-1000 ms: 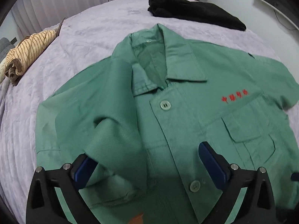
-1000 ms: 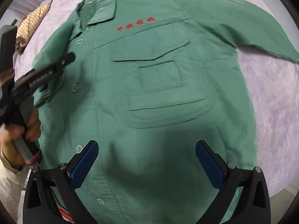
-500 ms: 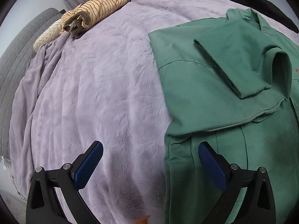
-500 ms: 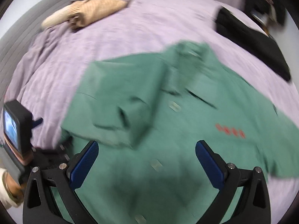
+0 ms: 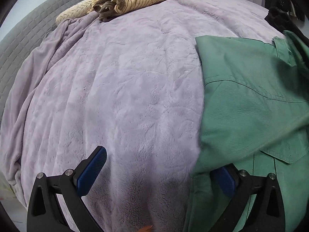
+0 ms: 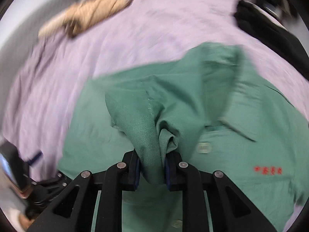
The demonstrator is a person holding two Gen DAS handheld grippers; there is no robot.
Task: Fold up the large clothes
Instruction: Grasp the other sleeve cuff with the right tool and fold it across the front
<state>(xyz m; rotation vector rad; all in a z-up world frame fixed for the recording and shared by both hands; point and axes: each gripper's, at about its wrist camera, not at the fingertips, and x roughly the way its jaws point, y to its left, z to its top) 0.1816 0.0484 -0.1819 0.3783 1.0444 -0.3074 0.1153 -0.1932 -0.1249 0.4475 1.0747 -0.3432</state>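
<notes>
The right hand-held gripper (image 6: 151, 171) is closing on a bunched fold of the green shirt (image 6: 241, 135) on the bed (image 5: 125, 96), while the left hand-held gripper (image 5: 156, 174) stands released astride the shirt's edge, so the sleeve fold looks underway and next needs a lift across the front.

Each handheld gripper is a black plastic frame with triangular cut-outs in its arms and round silver screw heads at the joints. The left gripper (image 5: 156, 176) has flat blue pads (image 5: 91, 171) with a fine ribbed texture on its two fingers. The right gripper (image 6: 151, 169) is the same build: black arms, four silver screws (image 6: 121, 165) in a row, thin blue pads lining the finger faces.
</notes>
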